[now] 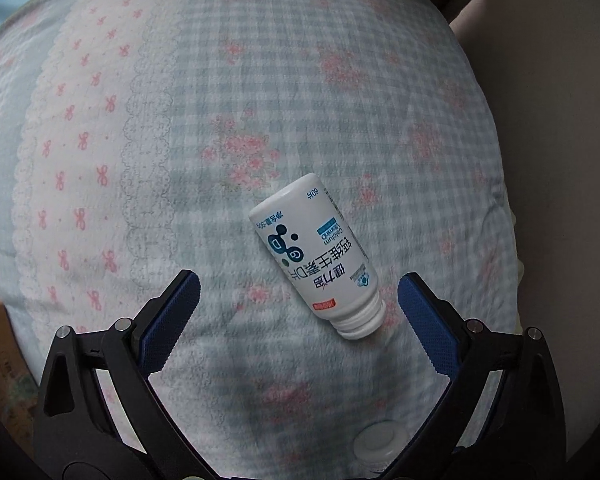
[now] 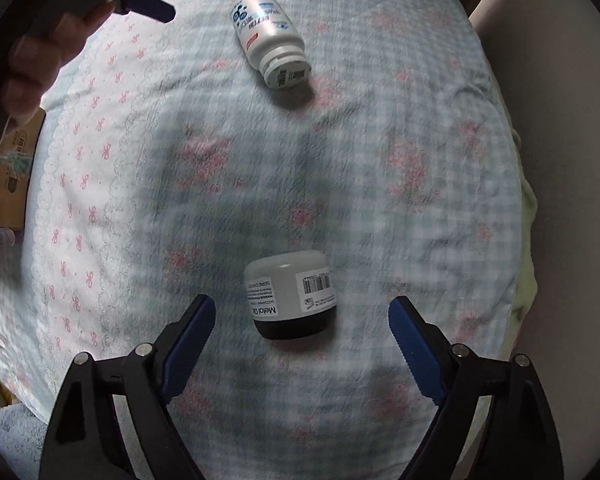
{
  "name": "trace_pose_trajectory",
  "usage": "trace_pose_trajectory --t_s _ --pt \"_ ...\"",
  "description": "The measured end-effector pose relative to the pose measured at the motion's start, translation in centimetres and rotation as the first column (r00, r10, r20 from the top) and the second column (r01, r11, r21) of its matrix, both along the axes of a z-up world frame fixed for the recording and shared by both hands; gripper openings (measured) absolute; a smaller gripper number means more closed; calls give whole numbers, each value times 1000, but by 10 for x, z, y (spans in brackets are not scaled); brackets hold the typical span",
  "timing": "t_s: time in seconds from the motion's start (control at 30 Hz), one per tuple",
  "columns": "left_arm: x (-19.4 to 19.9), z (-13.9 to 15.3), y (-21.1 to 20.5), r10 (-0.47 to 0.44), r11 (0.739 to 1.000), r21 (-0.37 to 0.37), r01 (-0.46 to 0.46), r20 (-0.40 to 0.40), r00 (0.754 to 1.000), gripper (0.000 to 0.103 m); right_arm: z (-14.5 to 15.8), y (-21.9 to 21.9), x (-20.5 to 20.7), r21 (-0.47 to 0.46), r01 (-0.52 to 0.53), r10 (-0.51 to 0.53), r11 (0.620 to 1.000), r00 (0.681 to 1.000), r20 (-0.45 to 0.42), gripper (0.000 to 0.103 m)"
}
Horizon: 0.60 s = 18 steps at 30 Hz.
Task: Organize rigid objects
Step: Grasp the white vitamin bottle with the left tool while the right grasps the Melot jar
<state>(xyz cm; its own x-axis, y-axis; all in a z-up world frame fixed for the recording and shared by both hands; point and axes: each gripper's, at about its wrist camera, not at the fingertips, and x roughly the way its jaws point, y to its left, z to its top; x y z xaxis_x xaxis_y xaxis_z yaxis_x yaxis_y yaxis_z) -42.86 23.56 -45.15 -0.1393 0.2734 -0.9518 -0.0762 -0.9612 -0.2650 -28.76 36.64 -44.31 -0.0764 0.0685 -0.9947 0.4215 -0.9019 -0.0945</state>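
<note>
Right claw [image 2: 302,328] points down over the bed, jaws spread and holding nothing; blue pads stand clear on both sides of the grey jar [image 2: 290,296], which lies on its side on the quilt [image 2: 380,200]. The jar's black lid faces the claw and its pale rounded base faces away, so its short axis runs along the line from claw outward, near vertical in the right wrist view, and the pads bracket its curved flanks. Judgement: this placing suits a pinch across the jar's width, though the round wall may roll on the soft cover. Left claw [image 1: 299,306] is likewise spread and empty, with the white vitamin bottle [image 1: 314,252] lying between and just ahead of its tips, nearer the right-hand pad. The bottle has no cap; its threaded neck points toward the claw and slightly right, base up and left, so the long axis is tilted off the claw's midline. A white cap [image 1: 378,440] lies close under the claw, apart from the bottle. Farther out, a cardboard box [image 2: 8,176] sits beside the bed, left edge. 2 containers, neither gripped.
</note>
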Motion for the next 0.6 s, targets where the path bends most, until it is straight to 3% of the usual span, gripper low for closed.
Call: trace_pose_trajectory --t_s 0.23,0.3,0.37,0.47,0.6 --pt "-15 -31 8 81 996 19 -82 52 995 93 -27 -5 -2 11 -40 39 999 998 51 76" --pt "-15 -37 14 83 996 18 -84 67 994 78 -30 -6 -2 18 -51 50 999 997 53 76" --pt "-15 -40 20 76 997 9 -77 63 995 75 -31 -6 -3 23 -61 60 998 997 55 73" --pt "-16 -42 27 67 998 18 -68 45 997 62 -34 -5 -6 21 -67 66 998 996 61 69" --pt "-17 -43 33 48 999 20 -48 42 998 61 -39 -4 -7 25 -74 72 997 995 72 60"
